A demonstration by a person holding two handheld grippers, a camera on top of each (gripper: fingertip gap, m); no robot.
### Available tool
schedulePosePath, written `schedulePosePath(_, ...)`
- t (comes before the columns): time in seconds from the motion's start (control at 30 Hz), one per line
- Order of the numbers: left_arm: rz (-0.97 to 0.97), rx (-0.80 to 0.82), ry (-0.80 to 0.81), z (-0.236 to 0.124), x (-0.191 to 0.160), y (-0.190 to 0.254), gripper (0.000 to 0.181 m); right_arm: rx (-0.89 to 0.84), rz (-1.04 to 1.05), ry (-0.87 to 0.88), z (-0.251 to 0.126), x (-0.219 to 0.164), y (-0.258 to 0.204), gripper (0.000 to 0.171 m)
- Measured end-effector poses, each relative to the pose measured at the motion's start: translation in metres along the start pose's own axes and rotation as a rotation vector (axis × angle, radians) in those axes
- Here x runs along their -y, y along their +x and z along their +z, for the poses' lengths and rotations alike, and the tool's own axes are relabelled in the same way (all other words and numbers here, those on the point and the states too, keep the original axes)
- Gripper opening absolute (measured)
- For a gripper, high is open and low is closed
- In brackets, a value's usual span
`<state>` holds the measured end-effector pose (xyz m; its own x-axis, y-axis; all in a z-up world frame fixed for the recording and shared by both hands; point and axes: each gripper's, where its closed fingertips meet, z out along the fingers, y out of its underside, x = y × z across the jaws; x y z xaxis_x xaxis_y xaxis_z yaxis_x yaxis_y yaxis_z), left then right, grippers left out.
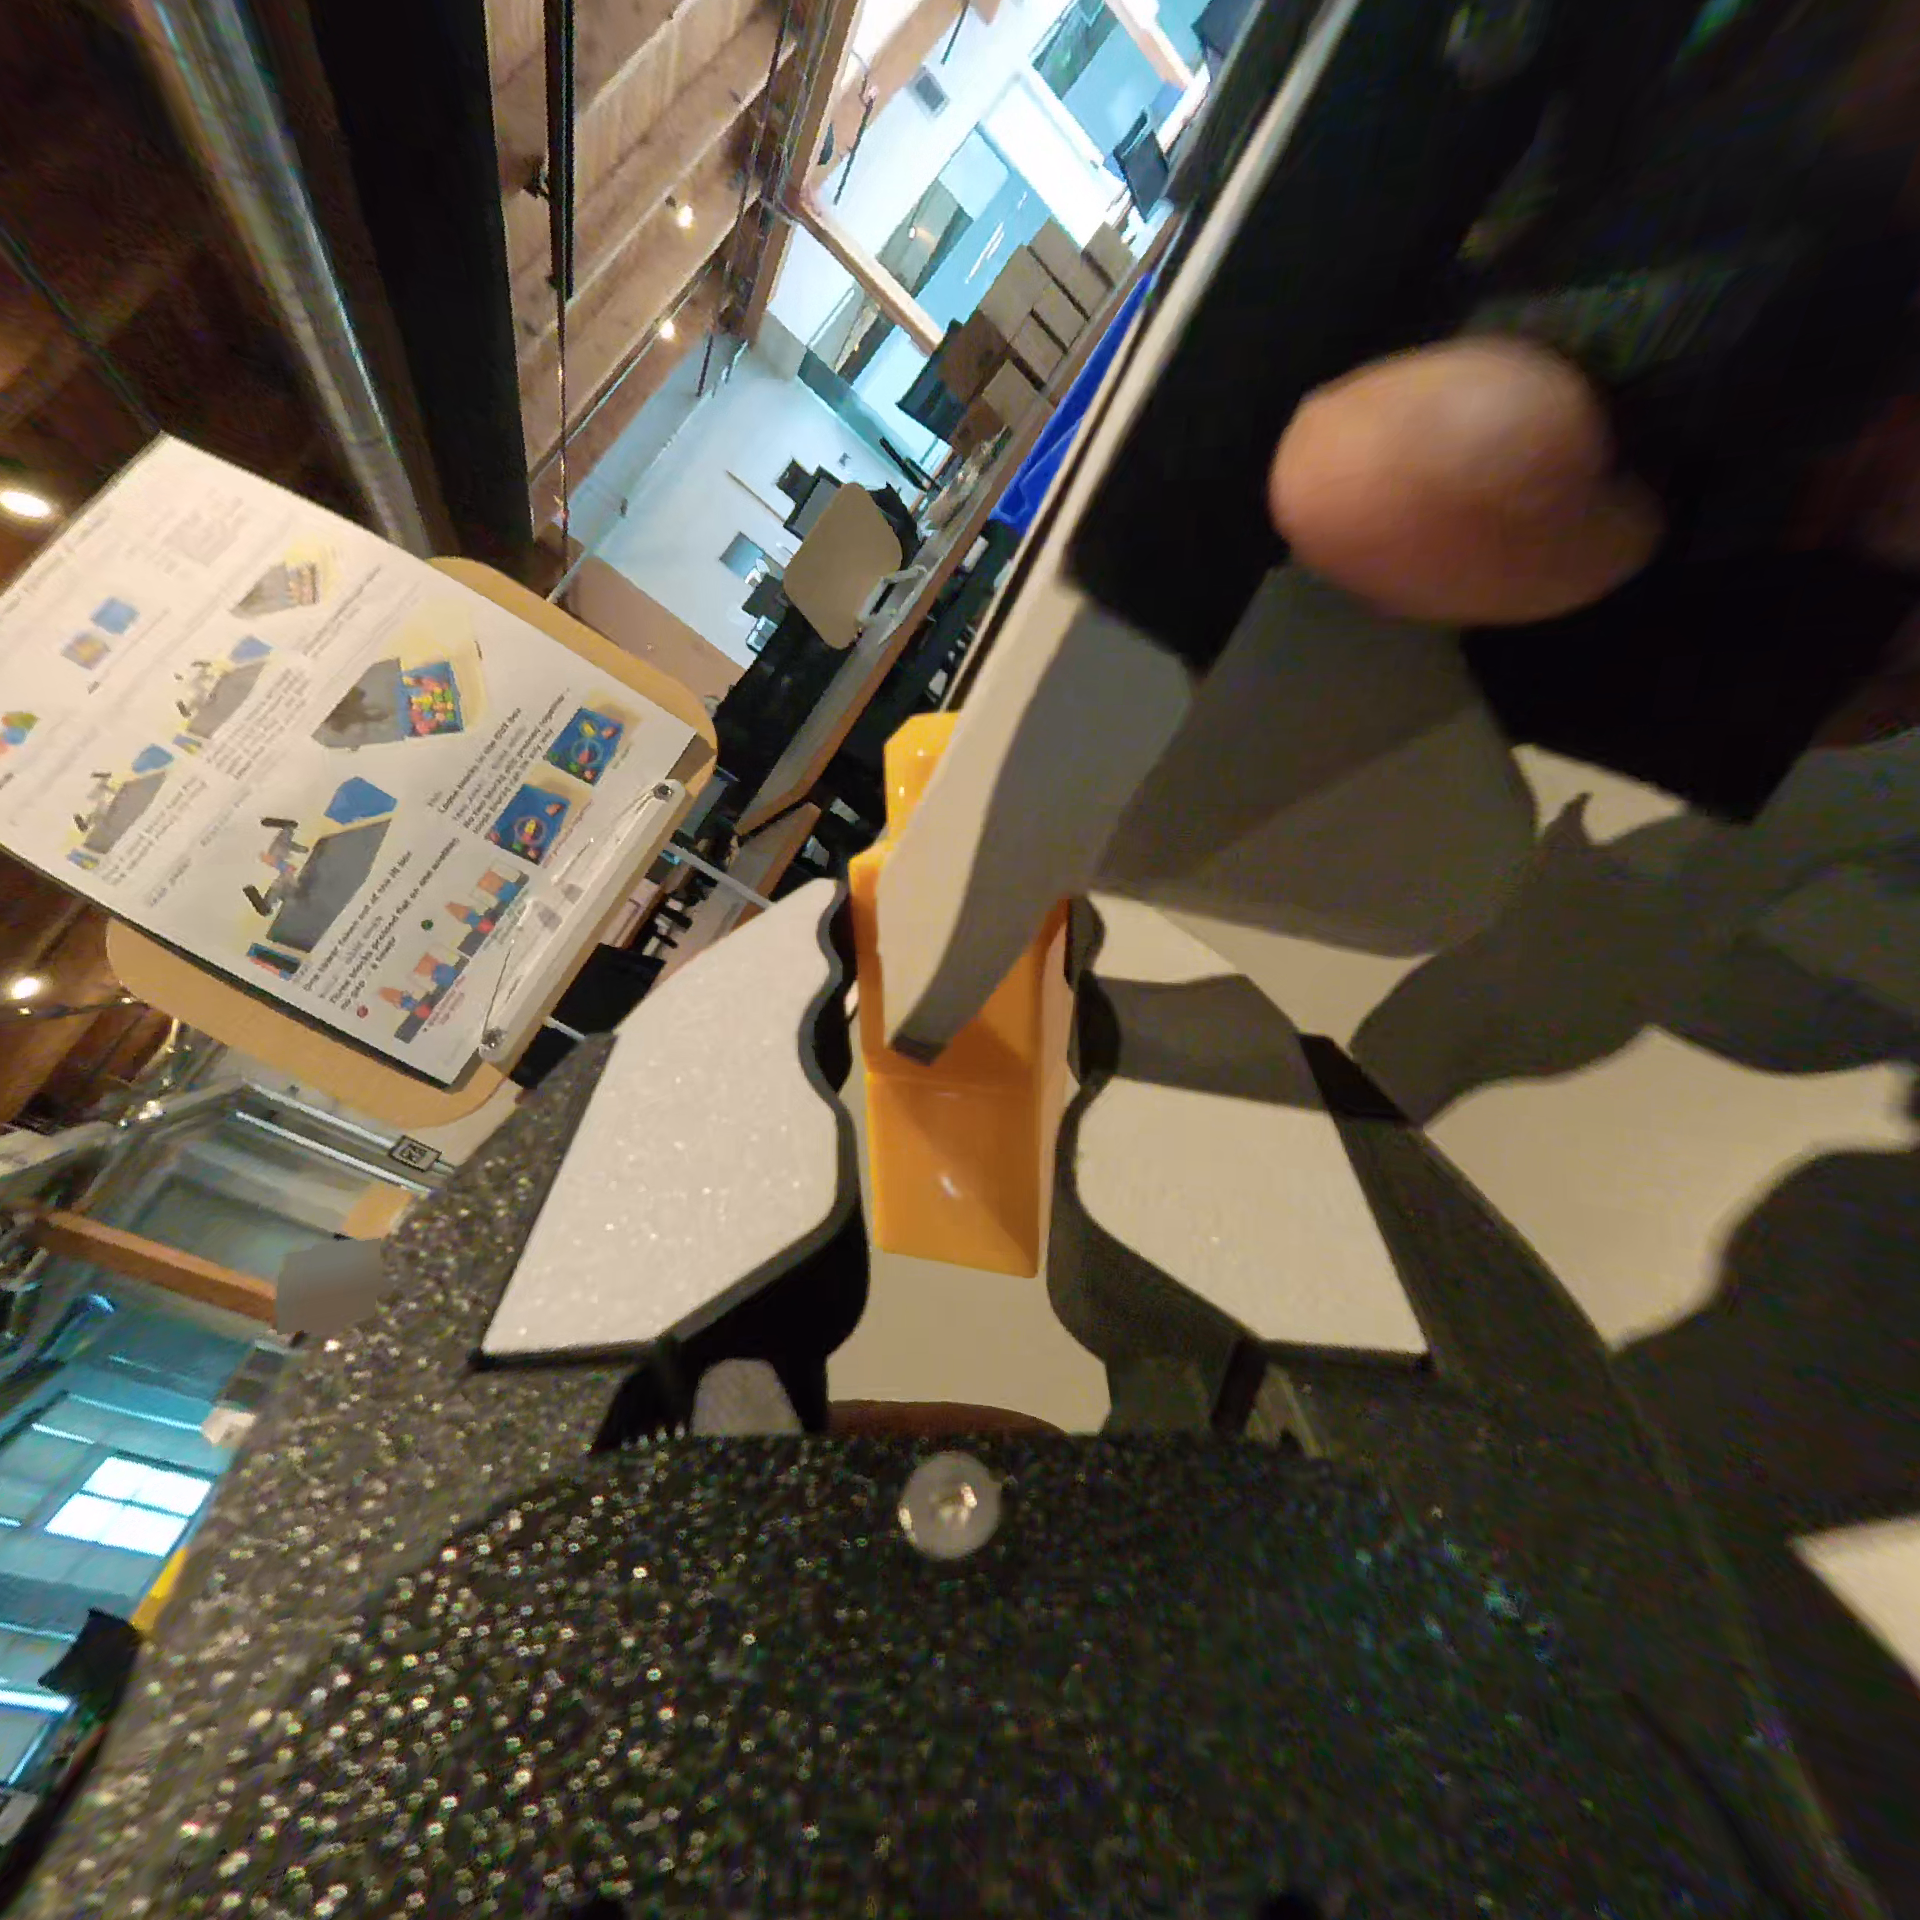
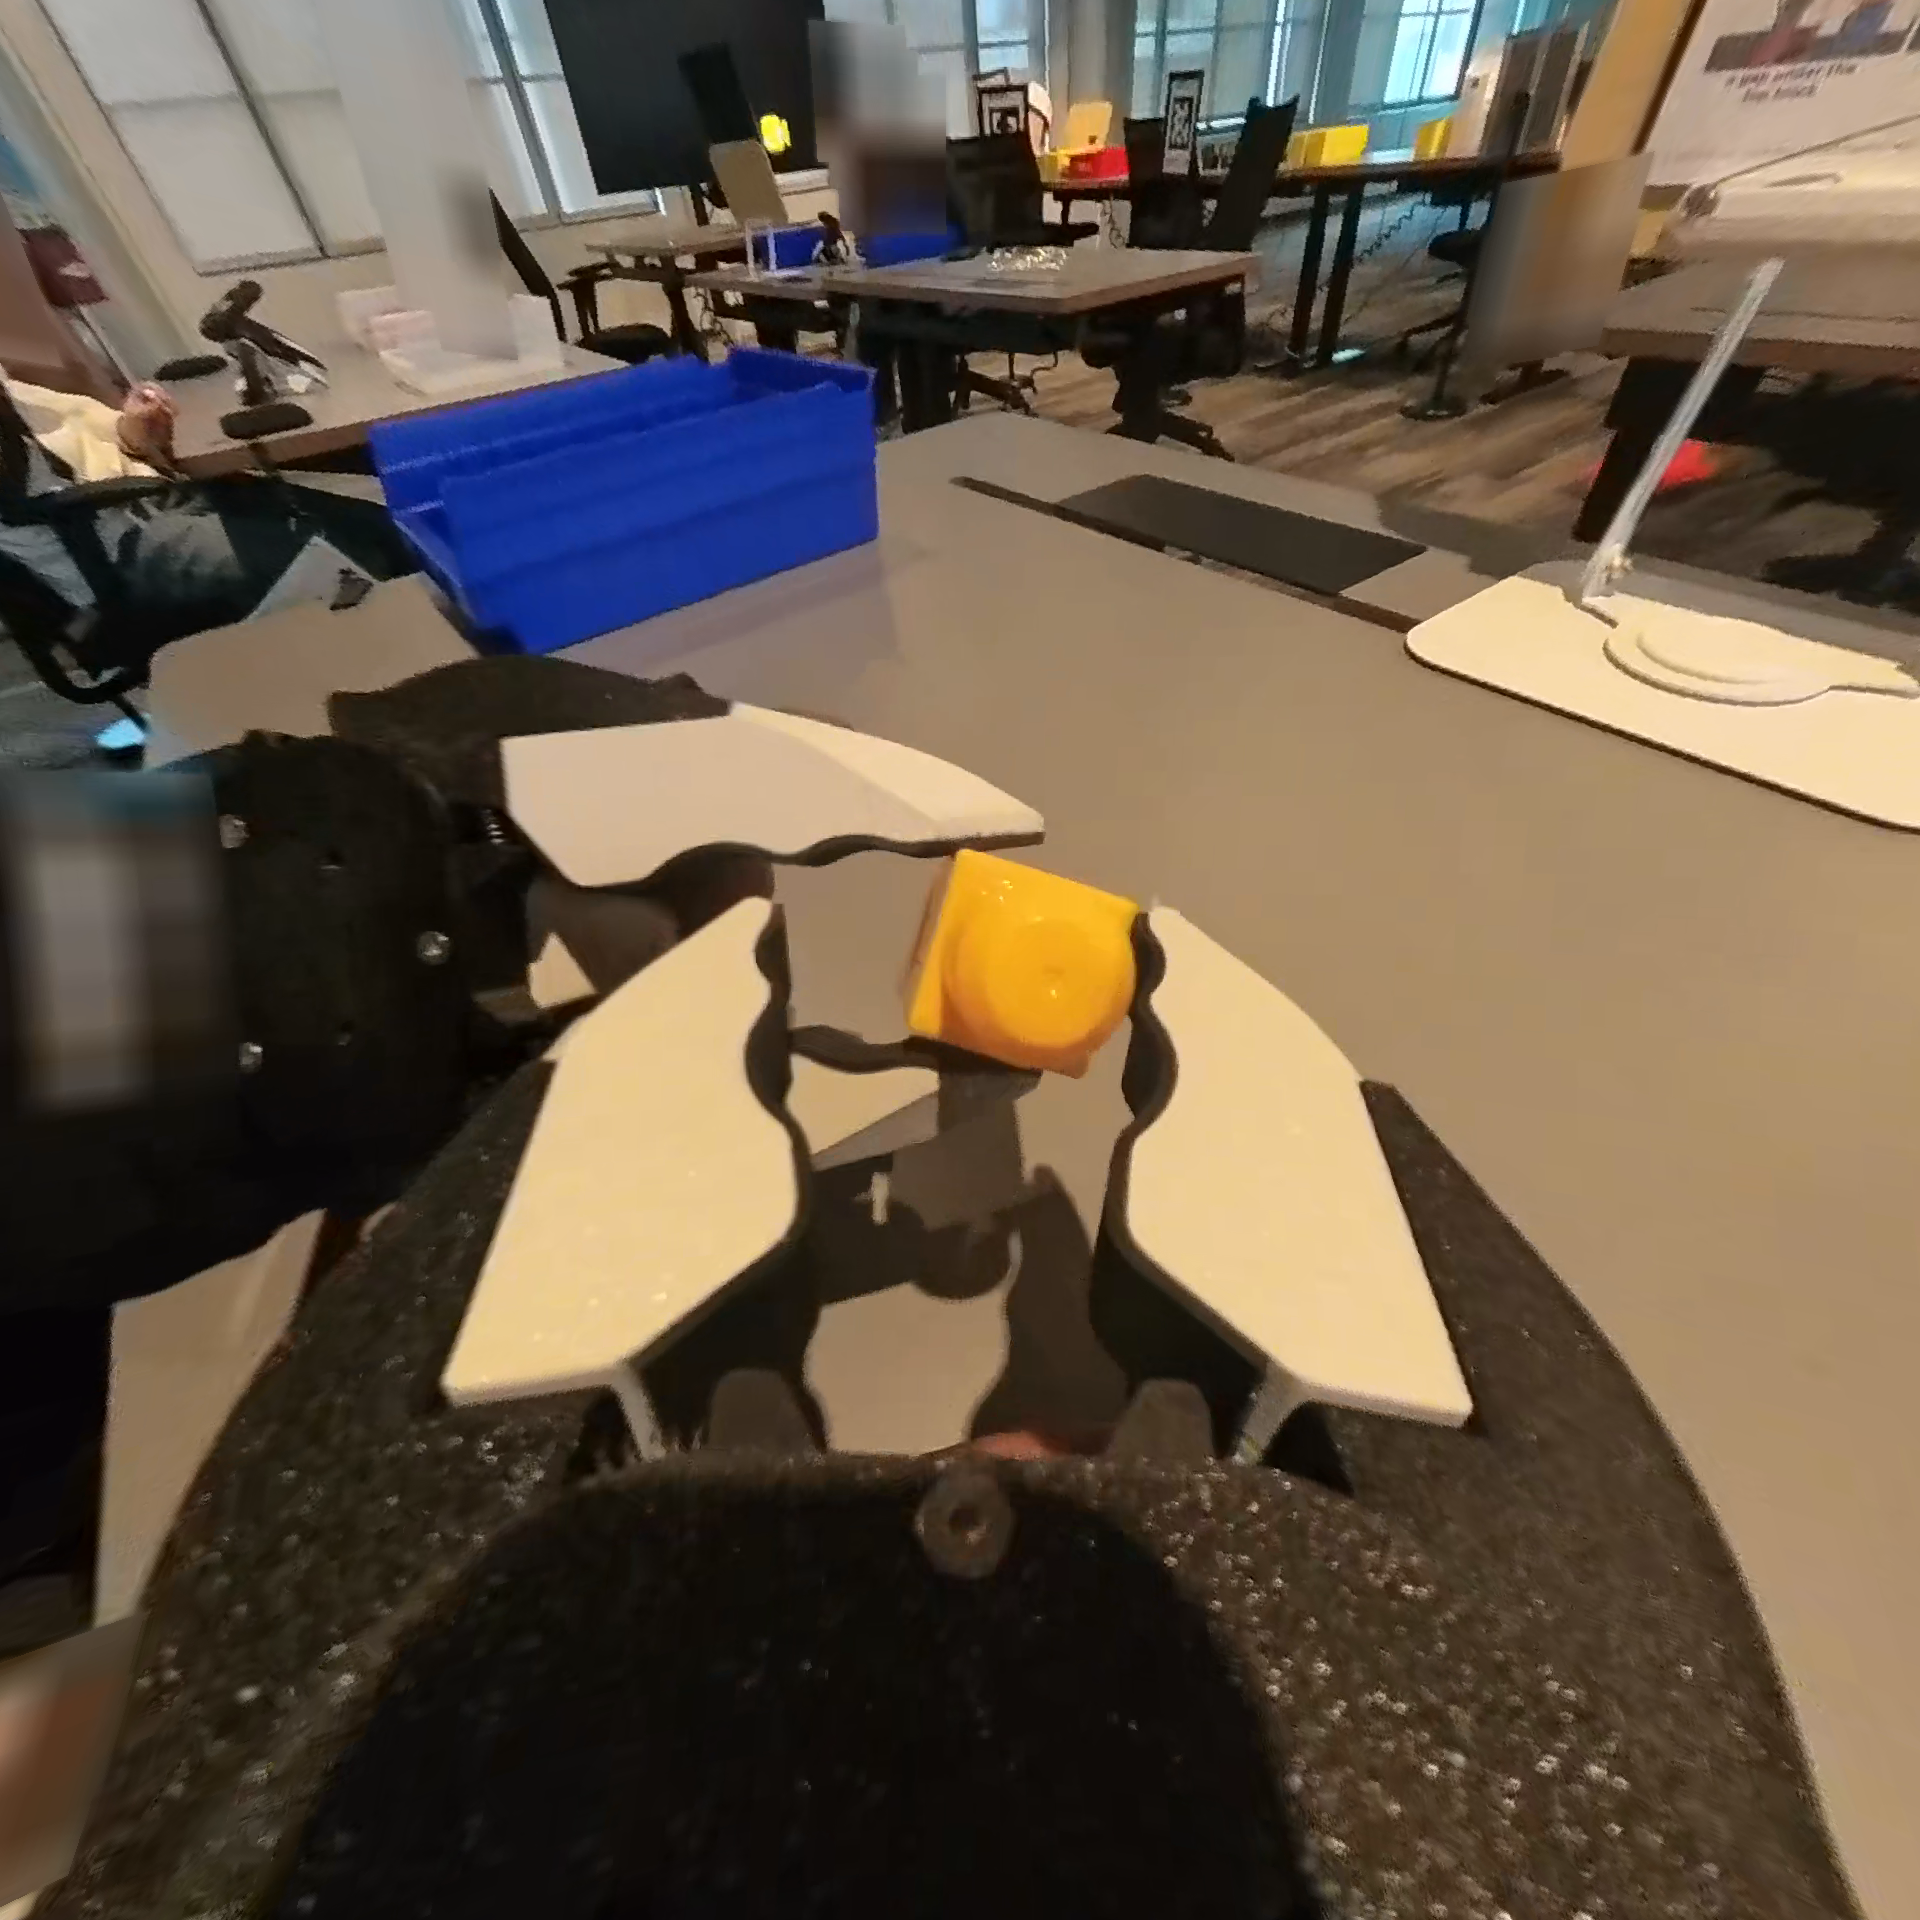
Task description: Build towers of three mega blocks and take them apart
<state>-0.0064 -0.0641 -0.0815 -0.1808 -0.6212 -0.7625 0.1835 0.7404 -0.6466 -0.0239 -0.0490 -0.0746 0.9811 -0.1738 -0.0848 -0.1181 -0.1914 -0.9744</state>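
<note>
**Q:** What do the left tongs hold?

**A:** My left gripper (image 1: 951,1049) is pinched on a glossy orange-yellow plastic mega block (image 1: 961,1143). Its two white wavy-edged fingers (image 1: 707,1132) press the block from either side, near the tips. In the right wrist view the same gripper (image 2: 966,935) comes in from the left, and the block (image 2: 1023,961) shows its round stud end toward that camera.

**Q:** And the right tongs?

**A:** My right gripper (image 2: 961,987) stands spread. Its right finger (image 2: 1247,1132) touches the side of the block; its left finger (image 2: 665,1132) is well apart from it. In the left wrist view one white finger of the right gripper (image 1: 997,831) crosses in front of the block from the upper right, its tip lying against the block's face. A blurred fingertip of my hand (image 1: 1455,478) shows on the black body above it.

**Q:** Where is the block in relation to the counter?

**A:** It is held in the air above the grey counter (image 2: 1351,935), toward its near-left part, touching nothing but the grippers.

**Q:** What else stands on the counter?

**A:** A blue corrugated plastic bin (image 2: 644,499) sits at the far left corner. A flat white stand base (image 2: 1662,665) rests by the right edge, and a dark flat mat (image 2: 1236,530) lies toward the far edge. In the left wrist view, a printed instruction sheet (image 1: 312,748) on a tan board is seen to the left.
</note>
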Motion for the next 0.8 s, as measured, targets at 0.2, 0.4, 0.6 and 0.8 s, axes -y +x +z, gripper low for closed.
schedulePosePath(0.2, 0.013, 0.008, 0.044, -0.001, 0.006, 0.001, 0.038, -0.044, 0.020, -0.020, 0.000, -0.006, 0.010, 0.039)
schedulePosePath(0.4, -0.086, 0.018, 0.059, -0.001, 0.005, -0.006, 0.050, -0.053, 0.017, 0.020, -0.012, 0.002, 0.020, 0.038)
schedulePosePath(0.6, -0.118, -0.027, -0.041, 0.006, -0.016, -0.001, 0.046, 0.034, -0.035, 0.081, -0.019, 0.014, 0.005, 0.038)
schedulePosePath(0.8, -0.089, -0.039, -0.048, 0.003, -0.015, -0.001, 0.036, 0.053, -0.023, 0.115, -0.019, 0.017, -0.001, 0.037)
